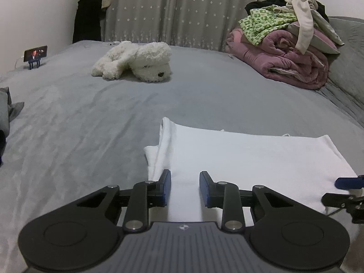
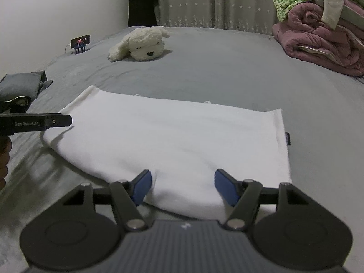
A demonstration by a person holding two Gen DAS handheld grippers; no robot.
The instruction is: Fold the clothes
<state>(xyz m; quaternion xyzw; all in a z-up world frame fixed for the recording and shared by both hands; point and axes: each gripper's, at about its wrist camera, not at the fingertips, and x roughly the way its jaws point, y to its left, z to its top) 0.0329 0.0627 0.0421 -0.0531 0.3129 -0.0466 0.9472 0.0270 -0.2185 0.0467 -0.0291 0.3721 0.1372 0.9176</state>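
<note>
Left gripper (image 1: 185,187): jaws apart, nothing pinched, over near left edge of white garment (image 1: 250,159). Right gripper (image 2: 182,187): jaws wide, empty, over near right edge. Garment lies flat, partly folded, on near part of grey bed (image 1: 91,118). Likely light, soft, limp; will sag, so take near hem corners, both layers together. Far: plush dog (image 1: 136,61) in middle, clothes pile (image 1: 289,43) at right, phone on stand (image 1: 35,54) at left. Grey cloth (image 2: 20,86) near left. Nothing blocks fold path.
</note>
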